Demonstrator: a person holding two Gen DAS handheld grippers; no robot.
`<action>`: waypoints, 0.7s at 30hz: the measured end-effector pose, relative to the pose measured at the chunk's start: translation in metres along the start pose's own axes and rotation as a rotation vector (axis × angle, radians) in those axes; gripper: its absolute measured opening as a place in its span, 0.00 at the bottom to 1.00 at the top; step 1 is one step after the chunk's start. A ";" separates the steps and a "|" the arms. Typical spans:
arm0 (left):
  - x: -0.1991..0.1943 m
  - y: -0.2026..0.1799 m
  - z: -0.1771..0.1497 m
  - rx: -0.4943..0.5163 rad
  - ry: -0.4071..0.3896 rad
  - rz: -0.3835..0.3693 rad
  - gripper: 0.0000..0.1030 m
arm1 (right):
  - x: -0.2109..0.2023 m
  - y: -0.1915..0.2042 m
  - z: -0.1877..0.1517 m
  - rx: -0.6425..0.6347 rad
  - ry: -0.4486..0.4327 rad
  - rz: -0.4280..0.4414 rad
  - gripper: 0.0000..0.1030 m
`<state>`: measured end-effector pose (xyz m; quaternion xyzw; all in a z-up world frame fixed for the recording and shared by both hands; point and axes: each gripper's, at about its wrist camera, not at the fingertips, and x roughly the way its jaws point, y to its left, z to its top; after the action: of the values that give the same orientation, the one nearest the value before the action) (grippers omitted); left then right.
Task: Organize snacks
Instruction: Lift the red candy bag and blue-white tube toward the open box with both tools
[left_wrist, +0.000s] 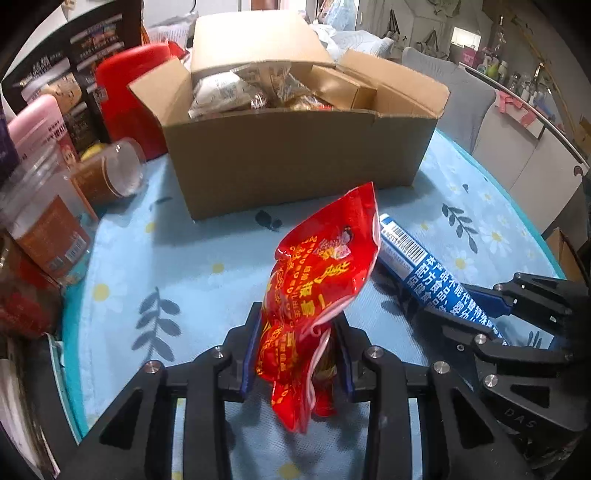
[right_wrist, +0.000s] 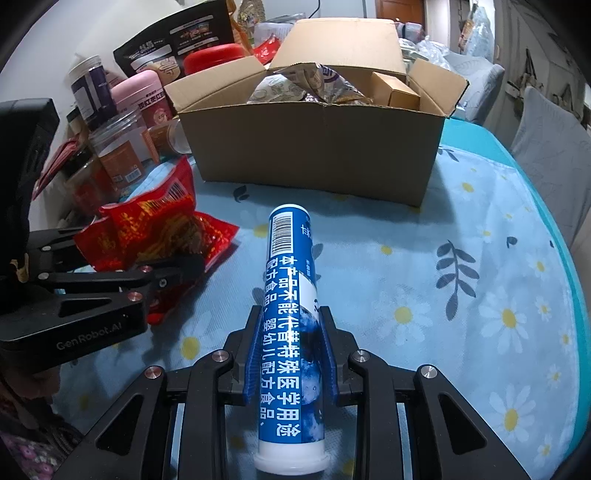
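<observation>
My left gripper (left_wrist: 300, 325) is shut on a crinkled red snack bag (left_wrist: 325, 266), which sticks up and forward between its blue pads. In the right wrist view the same red bag (right_wrist: 159, 225) shows at the left, held by the left gripper (right_wrist: 173, 266). A blue tube with white lettering (right_wrist: 291, 314) lies lengthwise between the pads of my right gripper (right_wrist: 290, 321), which is shut on it; its white cap is near the camera. From the left wrist view the blue tube (left_wrist: 413, 262) and the right gripper (left_wrist: 454, 306) appear at the right. An open cardboard box (left_wrist: 295, 155) (right_wrist: 317, 144) full of packets stands ahead.
Jars (left_wrist: 44, 221), a pink canister (right_wrist: 142, 96), a red container (left_wrist: 129, 99) and a black bag (right_wrist: 173, 40) crowd the left side. The round table carries a light blue floral cloth (right_wrist: 461, 295). A grey chair back (left_wrist: 458, 92) stands beyond the table at the right.
</observation>
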<state>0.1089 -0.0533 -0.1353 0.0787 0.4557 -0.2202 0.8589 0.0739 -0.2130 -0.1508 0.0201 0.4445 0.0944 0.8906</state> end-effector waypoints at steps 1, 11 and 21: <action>-0.002 0.001 0.001 -0.002 -0.004 -0.007 0.33 | -0.001 0.000 0.001 -0.001 -0.003 0.001 0.27; -0.030 0.002 0.023 0.011 -0.089 -0.014 0.33 | -0.019 0.003 0.016 -0.022 -0.066 0.029 0.27; -0.060 -0.001 0.061 0.056 -0.208 -0.004 0.33 | -0.045 0.006 0.051 -0.077 -0.154 0.026 0.27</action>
<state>0.1249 -0.0565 -0.0508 0.0784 0.3577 -0.2415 0.8986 0.0873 -0.2132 -0.0832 -0.0012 0.3702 0.1213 0.9210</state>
